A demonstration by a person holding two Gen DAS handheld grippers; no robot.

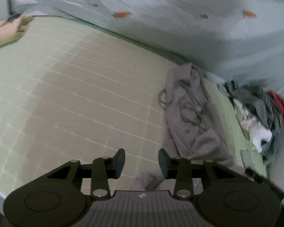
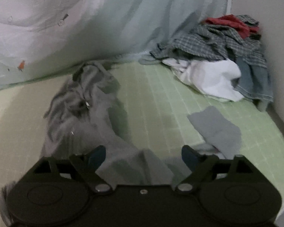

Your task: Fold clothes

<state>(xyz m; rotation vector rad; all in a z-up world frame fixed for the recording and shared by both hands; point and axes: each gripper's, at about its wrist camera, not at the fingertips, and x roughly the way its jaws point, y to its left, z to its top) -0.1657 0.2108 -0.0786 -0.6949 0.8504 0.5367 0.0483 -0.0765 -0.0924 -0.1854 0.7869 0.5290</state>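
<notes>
A crumpled grey garment with drawstrings (image 1: pixel 191 113) lies on the green mat (image 1: pixel 70 87), to the right of my left gripper (image 1: pixel 142 163), which is open and empty above the mat, with a fold of the grey cloth just below its fingers. In the right wrist view the same grey garment (image 2: pixel 85 117) stretches from the far edge toward my right gripper (image 2: pixel 143 158), which is wide open and empty, with the garment's near end lying between and below its fingers.
A pile of clothes (image 2: pixel 227 56), checked, red, white and denim, sits in the far right corner by the wall; it also shows in the left wrist view (image 1: pixel 265 113). A small grey cloth (image 2: pixel 215 130) lies on the mat. A pale printed sheet (image 1: pixel 179 19) hangs behind. A folded tan item (image 1: pixel 7 32) lies far left.
</notes>
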